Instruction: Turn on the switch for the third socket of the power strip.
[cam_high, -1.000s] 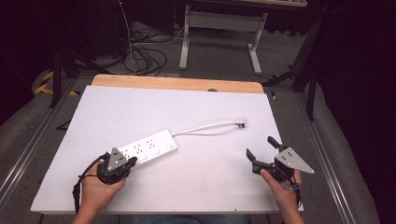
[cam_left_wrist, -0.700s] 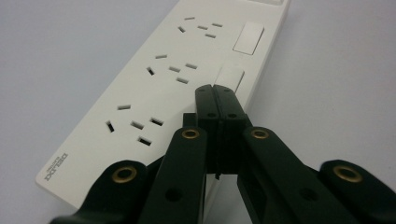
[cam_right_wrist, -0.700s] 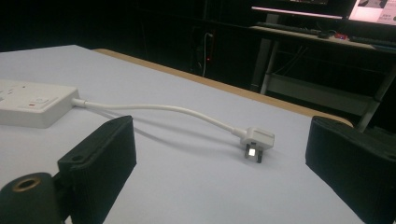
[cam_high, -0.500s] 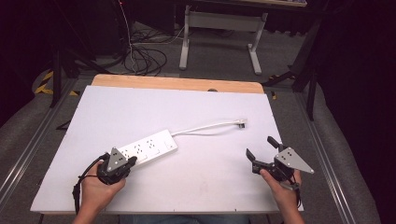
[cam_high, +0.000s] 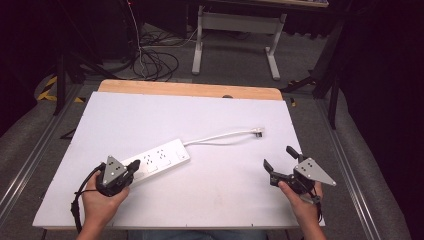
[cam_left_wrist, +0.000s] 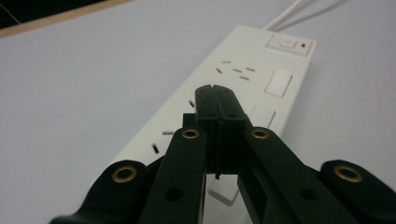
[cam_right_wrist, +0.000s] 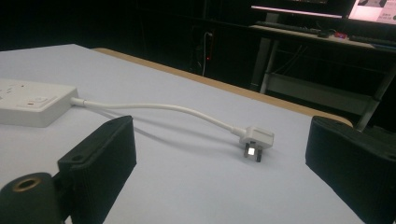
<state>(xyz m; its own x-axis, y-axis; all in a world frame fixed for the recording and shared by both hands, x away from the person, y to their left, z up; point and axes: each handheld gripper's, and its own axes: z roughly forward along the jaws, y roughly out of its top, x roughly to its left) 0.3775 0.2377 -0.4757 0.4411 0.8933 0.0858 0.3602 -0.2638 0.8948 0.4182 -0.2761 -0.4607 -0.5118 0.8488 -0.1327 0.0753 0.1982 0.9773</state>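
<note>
A white power strip (cam_high: 161, 157) lies slanted on the white table (cam_high: 200, 112), left of centre. Its short white cord (cam_high: 220, 136) runs right and ends in a plug (cam_high: 257, 132) lying on the table. My left gripper (cam_high: 131, 169) is shut, its tips over the strip's near end; in the left gripper view the jaws (cam_left_wrist: 217, 100) meet above the strip's sockets (cam_left_wrist: 236, 71), with the switch (cam_left_wrist: 289, 43) beyond. My right gripper (cam_high: 278, 157) stands open at the front right, holding nothing. The right gripper view faces the plug (cam_right_wrist: 257, 137), the cord (cam_right_wrist: 154, 108) and the strip's end (cam_right_wrist: 32, 100).
The table's far edge is a bare wooden strip (cam_high: 190, 89). Beyond it on the floor lie black cables (cam_high: 155, 62) and the white legs of a desk (cam_high: 235, 30). Grey padded rails run along both sides of the table.
</note>
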